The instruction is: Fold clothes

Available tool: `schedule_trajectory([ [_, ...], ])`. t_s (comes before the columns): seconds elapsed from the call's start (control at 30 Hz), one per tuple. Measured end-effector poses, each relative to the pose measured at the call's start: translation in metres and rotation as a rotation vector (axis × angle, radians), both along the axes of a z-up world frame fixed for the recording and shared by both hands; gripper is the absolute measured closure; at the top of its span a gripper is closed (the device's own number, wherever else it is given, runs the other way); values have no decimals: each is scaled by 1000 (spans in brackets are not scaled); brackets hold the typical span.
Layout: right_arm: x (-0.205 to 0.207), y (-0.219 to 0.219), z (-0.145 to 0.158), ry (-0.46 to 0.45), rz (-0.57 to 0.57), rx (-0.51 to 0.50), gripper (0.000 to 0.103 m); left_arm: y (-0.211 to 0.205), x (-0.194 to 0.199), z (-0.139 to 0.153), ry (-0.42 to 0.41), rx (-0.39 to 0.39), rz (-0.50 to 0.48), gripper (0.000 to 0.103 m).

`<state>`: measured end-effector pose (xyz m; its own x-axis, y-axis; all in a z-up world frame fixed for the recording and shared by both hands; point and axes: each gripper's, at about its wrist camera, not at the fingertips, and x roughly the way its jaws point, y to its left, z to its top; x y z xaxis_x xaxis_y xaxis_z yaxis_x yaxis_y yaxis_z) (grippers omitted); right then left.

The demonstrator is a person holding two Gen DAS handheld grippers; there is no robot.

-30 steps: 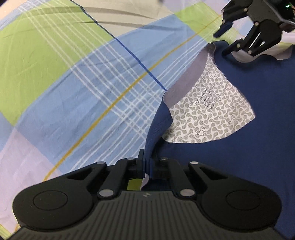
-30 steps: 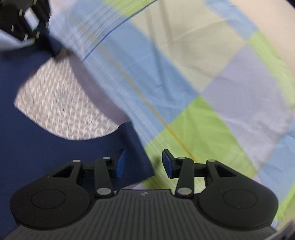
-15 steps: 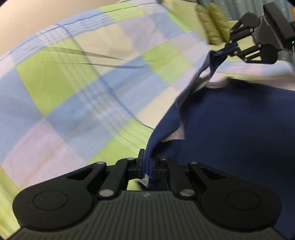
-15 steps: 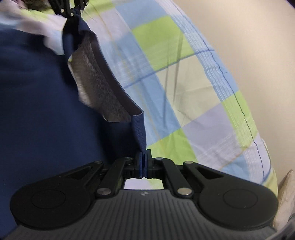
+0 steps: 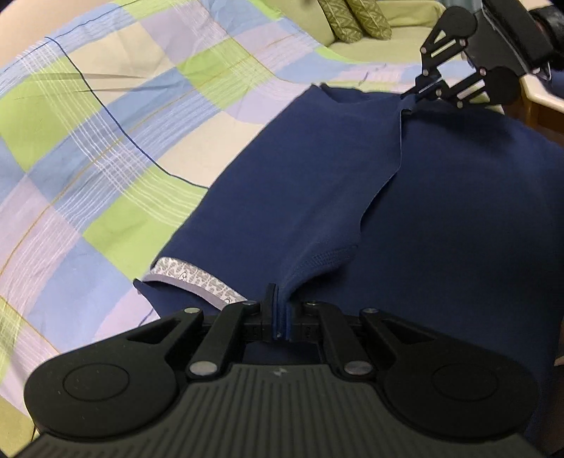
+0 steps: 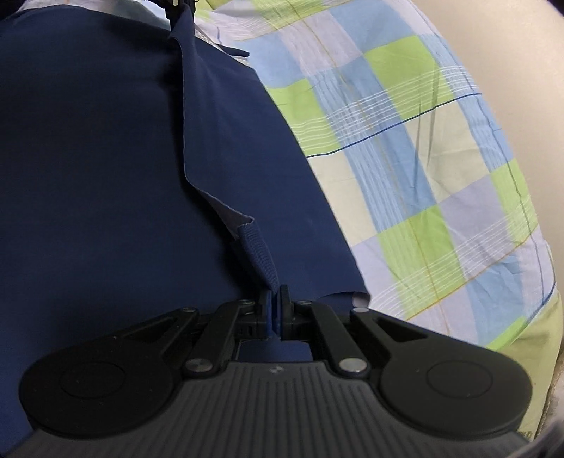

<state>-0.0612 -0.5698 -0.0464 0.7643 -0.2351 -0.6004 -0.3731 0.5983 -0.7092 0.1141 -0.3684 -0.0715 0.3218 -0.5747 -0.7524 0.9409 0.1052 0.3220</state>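
Black claw [image 5: 278, 317], ribbed grey housing, silver screws

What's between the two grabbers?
In the left wrist view, a folded edge of the navy garment stretches from the left gripper to the right gripper; both pinch it.

A bed [image 5: 105, 148] fills both views, covered with a checked sheet [image 6: 405, 169] in green, blue, lilac and cream. Two olive patterned cushions [image 5: 352, 19] lie at its far end. A plain beige wall [image 6: 511, 53] stands alongside.
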Motion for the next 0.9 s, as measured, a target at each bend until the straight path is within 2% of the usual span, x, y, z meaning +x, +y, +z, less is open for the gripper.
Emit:
schedule_trajectory([
  [0.3, -14, 7, -13, 50, -18, 29, 103, 2, 0, -12, 3, 27, 0, 100],
  [0.5, -17, 12, -14, 50, -16, 46, 103, 6, -11, -14, 7, 39, -7, 99],
  [0.6, -15, 11, -20, 62, -19, 34, 102, 6, -11, -16, 21, 50, 7, 89],
  [0.63, -15, 12, -21, 64, -20, 30, 102, 6, -12, -16, 21, 53, 4, 81],
  [0.7, -17, 13, -20, 79, -23, 22, 101, 9, -14, -12, 14, 62, -7, 73],
  [0.8, -29, 12, -11, 87, -48, 36, 100, 25, -24, -1, 19, 45, 9, 69],
  [0.9, -47, 11, 4, 56, -97, 87, 97, 36, -28, 13, 42, -42, 69, 69],
])
